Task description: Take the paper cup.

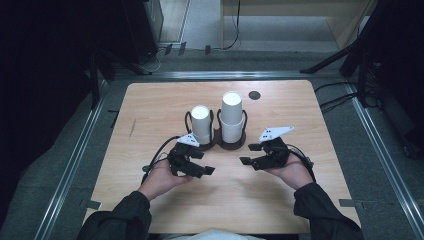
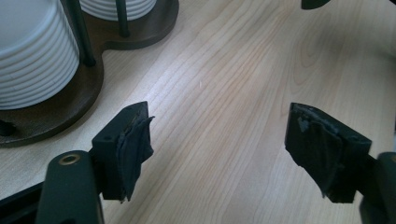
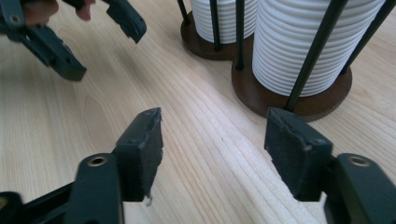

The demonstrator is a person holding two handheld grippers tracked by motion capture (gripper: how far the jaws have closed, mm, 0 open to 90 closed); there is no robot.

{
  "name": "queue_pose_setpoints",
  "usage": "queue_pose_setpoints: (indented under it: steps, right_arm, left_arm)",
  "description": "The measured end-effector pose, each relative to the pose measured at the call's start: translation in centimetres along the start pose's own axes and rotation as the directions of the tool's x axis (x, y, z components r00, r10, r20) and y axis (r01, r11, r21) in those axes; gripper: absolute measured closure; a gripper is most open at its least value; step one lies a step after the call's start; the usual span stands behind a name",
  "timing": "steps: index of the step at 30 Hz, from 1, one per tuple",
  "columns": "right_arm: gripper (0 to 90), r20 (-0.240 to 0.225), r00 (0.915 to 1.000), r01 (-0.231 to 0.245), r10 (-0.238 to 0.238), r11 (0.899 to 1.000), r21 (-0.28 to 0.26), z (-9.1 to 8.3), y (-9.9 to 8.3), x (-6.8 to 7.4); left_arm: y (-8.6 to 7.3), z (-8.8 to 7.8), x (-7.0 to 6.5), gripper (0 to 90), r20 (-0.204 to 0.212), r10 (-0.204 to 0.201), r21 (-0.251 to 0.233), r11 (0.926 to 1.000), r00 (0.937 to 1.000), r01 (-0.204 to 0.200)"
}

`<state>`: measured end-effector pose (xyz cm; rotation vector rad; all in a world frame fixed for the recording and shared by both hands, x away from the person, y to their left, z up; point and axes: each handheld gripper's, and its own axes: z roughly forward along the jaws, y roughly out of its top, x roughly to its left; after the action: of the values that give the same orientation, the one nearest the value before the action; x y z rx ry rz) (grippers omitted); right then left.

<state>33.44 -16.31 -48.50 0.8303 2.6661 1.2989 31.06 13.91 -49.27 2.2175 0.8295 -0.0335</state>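
Two stacks of white paper cups stand upright in a dark wooden double holder [image 1: 218, 144] near the middle of the tabletop [image 1: 150, 105], a little toward its far edge. Thin black rods rise around each stack. The left cup stack [image 1: 202, 123] is the shorter one; the right cup stack [image 1: 232, 116] stands taller beside it, the two bases joined into one piece.

Both hand-held grippers hover over bare wood on the near side of the holder, each just off its own stack. The left hand-held gripper [image 1: 196, 168] sits near the shorter stack, its jaws pointing toward the tabletop's right edge; in the left gripper view the pads [image 2: 133, 148] stand apart with nothing between them, and the holder base lies off to that view's upper left. The right hand-held gripper [image 1: 251, 154] mirrors it, jaws pointing toward the left edge, spread with only woodgrain in the gap; in the right gripper view the taller stack [image 3: 308, 46] rises just beyond its far pad.

The relation that matters: each stack's long axis is vertical, fenced by rods, so a cup can probably leave only upward. The stacks lie toward the far edge from both grippers, and each hand looks about equally close to its own stack, so either could turn and rise to take the topmost rim.
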Motion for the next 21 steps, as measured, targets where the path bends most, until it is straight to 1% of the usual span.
queue_pose_setpoints:
  steps: [1, 2, 3, 5, 6, 9, 11, 12, 14, 16, 18, 19, 20, 21]
  right_arm:
    - [39.0, -0.004, 1.0000, -0.004, 0.004, 1.000, 0.003, 0.0, -0.1, 0.0]
    - [38.9, -0.010, 0.9999, -0.005, 0.005, 1.000, 0.004, 0.0, -0.1, -0.1]
    - [39.0, -0.018, 0.9998, -0.008, 0.009, 1.000, 0.010, 0.1, 0.0, -0.1]
    - [39.1, -0.023, 0.9997, 0.006, -0.005, 0.999, 0.033, 0.0, 0.2, 0.0]
    - [38.7, -0.026, 0.9996, 0.015, -0.014, 0.999, 0.036, 0.0, 0.3, 0.1]
    - [33.8, -0.050, 0.9986, 0.019, -0.018, 0.999, 0.026, -0.2, 0.5, 0.3]
    - [32.9, -0.050, 0.9985, 0.023, -0.021, 0.999, 0.028, -0.3, 0.6, 0.4]
    - [26.4, -0.055, 0.9980, 0.034, -0.033, 0.999, 0.026, -0.3, 0.7, 0.6]
    - [25.3, -0.057, 0.9979, 0.034, -0.032, 0.999, 0.029, -0.3, 0.6, 0.6]
    - [25.6, -0.060, 0.9974, 0.044, -0.040, 0.997, 0.059, -0.2, 0.6, 0.7]
    - [26.5, -0.057, 0.9975, 0.047, -0.043, 0.996, 0.082, 0.0, 0.8, 1.0]
    - [26.5, -0.057, 0.9975, 0.047, -0.043, 0.996, 0.082, 0.0, 0.8, 1.0]
    - [27.5, -0.063, 0.9974, 0.041, -0.035, 0.996, 0.084, 0.0, 0.9, 1.0]
    - [29.8, -0.071, 0.9973, 0.024, -0.018, 0.996, 0.086, -0.1, 1.1, 1.1]
  left_arm:
    - [0.0, 0.0, 0.0, 22.8, 0.000, 0.000, 0.000, 1.0000, 1.0000, 0.000]
    - [0.0, 0.1, -0.1, 22.8, -0.004, 0.007, 0.013, 0.9999, 1.0000, -0.007]
    - [0.0, 0.1, -0.1, 23.2, -0.002, 0.006, 0.016, 0.9999, 1.0000, -0.006]
    - [0.1, 0.1, -0.2, 24.0, 0.004, 0.002, 0.021, 0.9998, 1.0000, -0.002]
    - [0.1, -0.1, -0.3, 24.0, 0.021, 0.016, 0.014, 0.9998, 0.9996, -0.017]
    - [0.2, -0.3, -0.3, 24.6, 0.016, 0.026, 0.004, 0.9997, 0.9995, -0.026]
    - [0.1, -0.4, -0.3, 24.8, 0.016, 0.024, 0.003, 0.9997, 0.9996, -0.024]
    - [0.1, -0.4, -0.2, 25.3, 0.004, 0.019, 0.010, 0.9998, 0.9998, -0.019]
    - [0.1, -0.5, -0.1, 25.5, -0.001, 0.018, 0.013, 0.9997, 0.9998, -0.018]
    - [0.0, -0.6, 0.1, 27.3, 0.010, 0.004, 0.011, 0.9999, 0.9999, -0.004]
    - [0.0, -0.7, 0.2, 28.5, 0.009, 0.003, 0.016, 0.9999, 1.0000, -0.003]
    - [0.0, -0.7, 0.2, 28.5, 0.009, 0.003, 0.016, 0.9999, 1.0000, -0.003]
    - [0.0, -0.7, 0.1, 28.5, 0.008, 0.004, 0.016, 0.9999, 1.0000, -0.004]
    - [0.0, -0.8, 0.1, 28.5, 0.005, 0.010, 0.013, 0.9999, 0.9999, -0.010]
